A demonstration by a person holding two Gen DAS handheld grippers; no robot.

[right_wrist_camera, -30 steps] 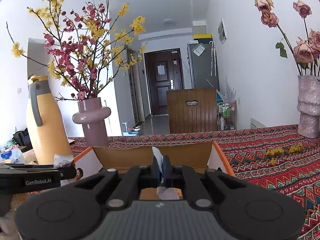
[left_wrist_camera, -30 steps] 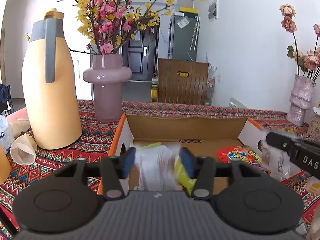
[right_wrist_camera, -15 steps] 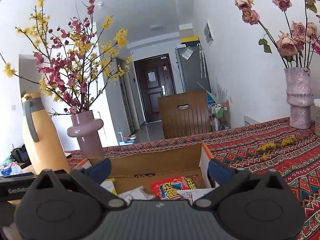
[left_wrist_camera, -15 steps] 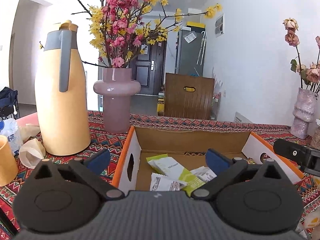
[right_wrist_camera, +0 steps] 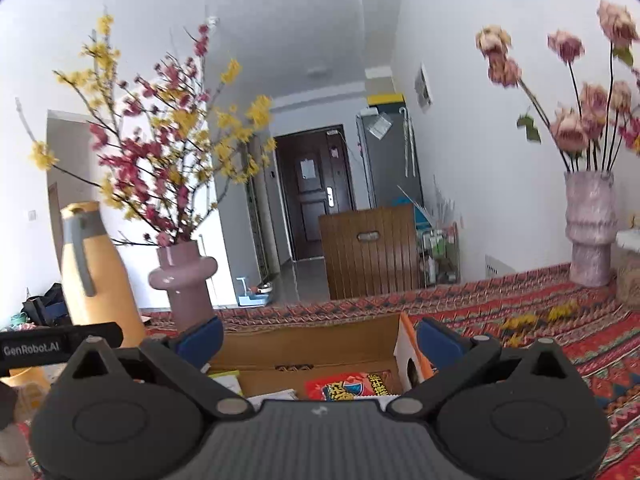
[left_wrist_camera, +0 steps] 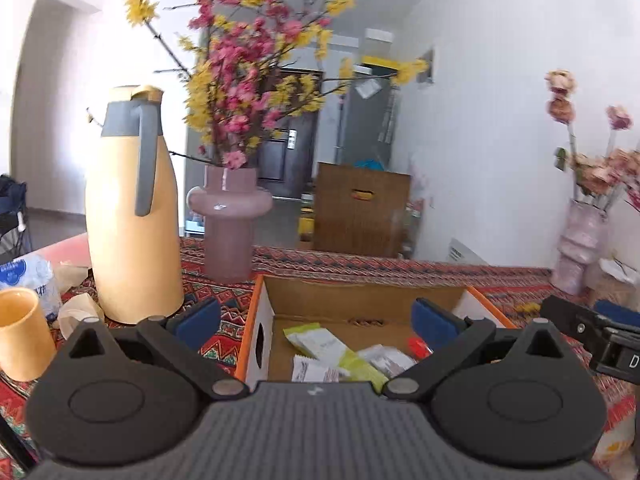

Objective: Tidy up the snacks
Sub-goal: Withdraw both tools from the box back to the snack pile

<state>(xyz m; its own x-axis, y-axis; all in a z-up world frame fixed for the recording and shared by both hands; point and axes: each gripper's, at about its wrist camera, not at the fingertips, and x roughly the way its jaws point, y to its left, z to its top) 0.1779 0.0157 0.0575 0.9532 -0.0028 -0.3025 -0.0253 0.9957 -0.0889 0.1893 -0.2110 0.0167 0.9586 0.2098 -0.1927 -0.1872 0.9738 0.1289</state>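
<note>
Both the left gripper (left_wrist_camera: 316, 318) and right gripper (right_wrist_camera: 318, 340) gape wide, holding nothing, over the box (left_wrist_camera: 360, 296). Only the left view shows the cup (left_wrist_camera: 22, 332) and green-white packets (left_wrist_camera: 320, 344); the right view shows the red packet (right_wrist_camera: 352, 386), half hidden behind the gripper body.

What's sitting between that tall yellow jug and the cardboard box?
In the left wrist view, only patterned tablecloth lies between the yellow jug and cardboard box.

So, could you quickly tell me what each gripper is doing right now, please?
Left gripper: open, holding nothing, above the cardboard box.
Right gripper: open, holding nothing, above the same box.
</note>
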